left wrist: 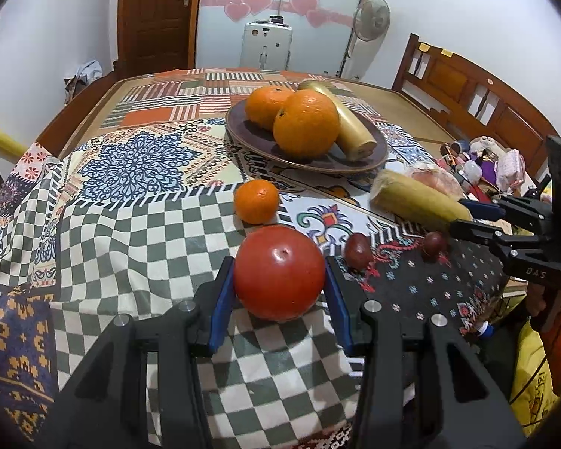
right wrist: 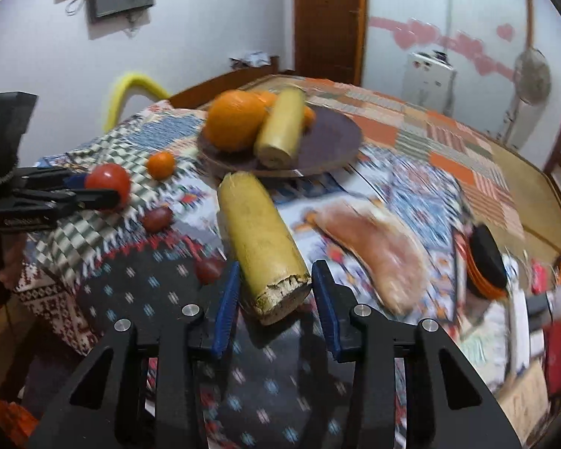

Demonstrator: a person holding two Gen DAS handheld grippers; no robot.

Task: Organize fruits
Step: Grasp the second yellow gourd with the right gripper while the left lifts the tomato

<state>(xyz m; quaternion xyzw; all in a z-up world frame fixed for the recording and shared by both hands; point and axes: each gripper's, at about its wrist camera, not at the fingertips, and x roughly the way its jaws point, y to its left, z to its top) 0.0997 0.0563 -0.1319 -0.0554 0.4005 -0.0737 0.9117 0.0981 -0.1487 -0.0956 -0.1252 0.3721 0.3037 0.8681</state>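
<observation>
A dark purple plate holds two oranges and a yellow cut cylinder. My left gripper has its blue pads on both sides of a red tomato on the patterned cloth. A small orange lies just beyond it. Two dark red fruits lie to the right. My right gripper straddles the near end of a second yellow cylinder, jaws close beside it with small gaps. The plate is behind it.
A pinkish bagged item lies right of the cylinder. Clutter of small objects fills the table's right side. A wooden headboard, a fan and a door stand behind.
</observation>
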